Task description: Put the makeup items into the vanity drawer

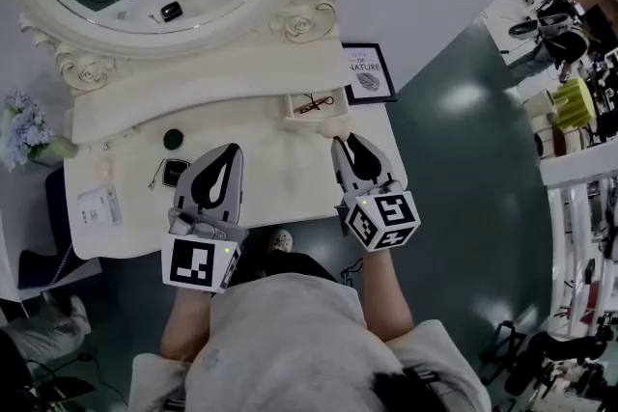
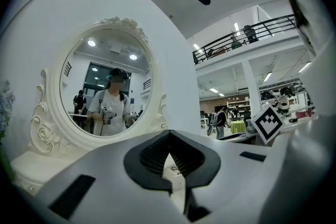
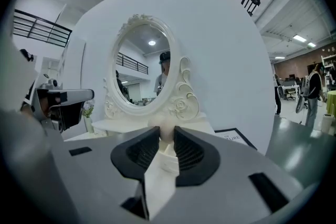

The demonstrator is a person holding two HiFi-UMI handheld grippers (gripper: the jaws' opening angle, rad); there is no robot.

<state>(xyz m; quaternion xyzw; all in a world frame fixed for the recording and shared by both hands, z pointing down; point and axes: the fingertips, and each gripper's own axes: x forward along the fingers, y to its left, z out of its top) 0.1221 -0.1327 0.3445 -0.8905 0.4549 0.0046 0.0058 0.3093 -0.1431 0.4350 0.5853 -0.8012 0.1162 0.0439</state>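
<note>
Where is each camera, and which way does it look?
Head view: on the person's head, looking steeply down at the vanity table; shows arms, shirt, left gripper, right gripper.
Left gripper view: rides the left gripper, facing the mirror past its shut jaws.
Right gripper view: rides the right gripper, facing the mirror; jaws grip a small cream thing.
Shared: both gripper views see the mirror.

Left gripper (image 2: 169, 135), jaws tip to tip, before the oval mirror (image 2: 107, 86).
</note>
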